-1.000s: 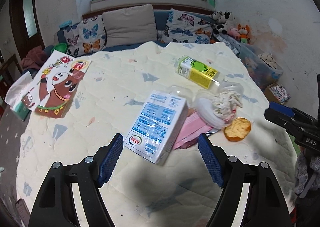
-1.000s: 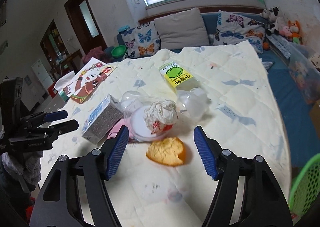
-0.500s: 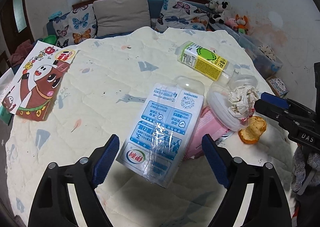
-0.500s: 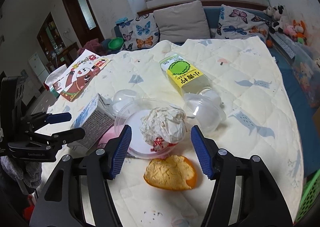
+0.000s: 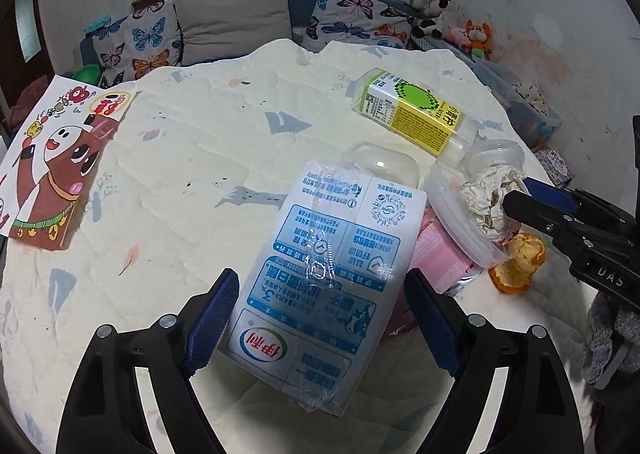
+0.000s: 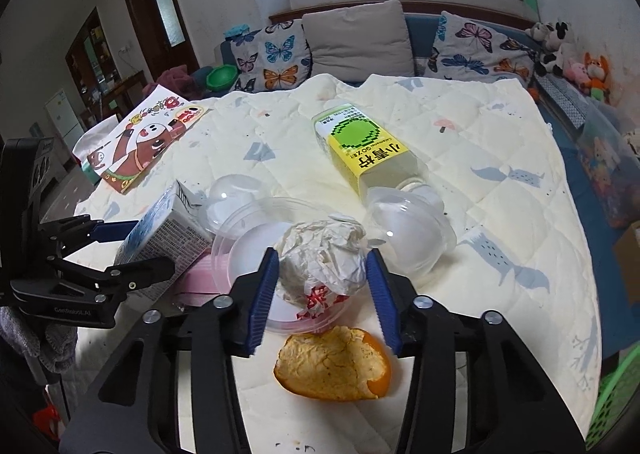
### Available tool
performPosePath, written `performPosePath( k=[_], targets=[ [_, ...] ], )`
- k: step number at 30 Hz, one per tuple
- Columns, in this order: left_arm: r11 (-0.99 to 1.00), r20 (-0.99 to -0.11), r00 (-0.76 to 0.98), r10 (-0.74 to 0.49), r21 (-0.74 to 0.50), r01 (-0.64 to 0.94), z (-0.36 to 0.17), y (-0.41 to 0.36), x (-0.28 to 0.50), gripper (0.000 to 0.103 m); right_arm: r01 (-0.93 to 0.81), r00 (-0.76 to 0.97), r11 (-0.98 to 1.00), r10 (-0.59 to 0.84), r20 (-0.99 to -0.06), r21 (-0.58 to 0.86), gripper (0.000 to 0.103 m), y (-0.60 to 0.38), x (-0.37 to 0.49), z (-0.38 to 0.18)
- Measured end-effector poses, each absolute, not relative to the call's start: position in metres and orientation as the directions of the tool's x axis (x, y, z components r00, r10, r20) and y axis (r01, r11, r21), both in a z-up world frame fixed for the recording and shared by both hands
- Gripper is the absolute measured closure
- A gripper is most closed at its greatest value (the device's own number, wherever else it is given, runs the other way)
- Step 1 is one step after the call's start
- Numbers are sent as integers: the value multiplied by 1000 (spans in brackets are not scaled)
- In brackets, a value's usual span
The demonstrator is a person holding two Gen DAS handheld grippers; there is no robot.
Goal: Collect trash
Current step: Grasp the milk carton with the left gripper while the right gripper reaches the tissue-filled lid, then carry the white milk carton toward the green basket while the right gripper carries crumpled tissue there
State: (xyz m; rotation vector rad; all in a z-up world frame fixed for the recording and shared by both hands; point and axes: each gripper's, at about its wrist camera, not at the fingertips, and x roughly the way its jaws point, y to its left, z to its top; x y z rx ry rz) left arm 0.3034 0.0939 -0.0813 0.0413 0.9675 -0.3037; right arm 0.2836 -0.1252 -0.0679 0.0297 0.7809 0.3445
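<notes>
A blue-and-white milk carton (image 5: 324, 278) lies on the quilted table, and my open left gripper (image 5: 320, 318) straddles its near end, fingers on either side without touching. It also shows in the right wrist view (image 6: 164, 238). My open right gripper (image 6: 322, 290) has its fingers around a crumpled paper ball (image 6: 322, 258) that sits in a clear plastic container (image 6: 256, 254); the ball also shows in the left wrist view (image 5: 490, 198). An orange peel (image 6: 334, 364) lies below the right gripper. A yellow-green juice bottle (image 6: 368, 150) lies farther back.
Clear plastic dome lids (image 6: 408, 230) and a pink packet (image 5: 438, 258) lie around the container. A cartoon paper bag (image 5: 52, 166) lies at the table's left. A green basket (image 6: 618, 402) stands at the lower right. A sofa with butterfly cushions (image 6: 280, 54) is behind.
Both grippers have moved forward and down: the left now straddles the milk carton, and the right has closed in around the paper ball, its gap narrower than before.
</notes>
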Motion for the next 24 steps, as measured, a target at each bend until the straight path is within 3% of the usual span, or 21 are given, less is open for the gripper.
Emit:
performPosePath(
  k=[4,5,6,14,24],
  targets=[
    [957,-808,539,-237,-98,273,-81,93,303,25,-294,671,946,307,-675,139,63,-125,281,-66],
    [958,-807,543,-234,-96,271,-81,93,302,26,-294,673,946,307,-672,138,71,-125,280,-65],
    [958,-805,546,-233,-95,269,-80,94,302,26,-296,673,945,310,-672,139,72,-125,279,-64],
    [967,-787,587,-192,-49,250,-71,93,290,33,-297,686,942,324,-652,156,73,-128,267,-55],
    [970,-751,638,-173,-17,243,-48,92,264,34,-286,713,940,339,-614,187,73,-144,237,-37]
  ],
)
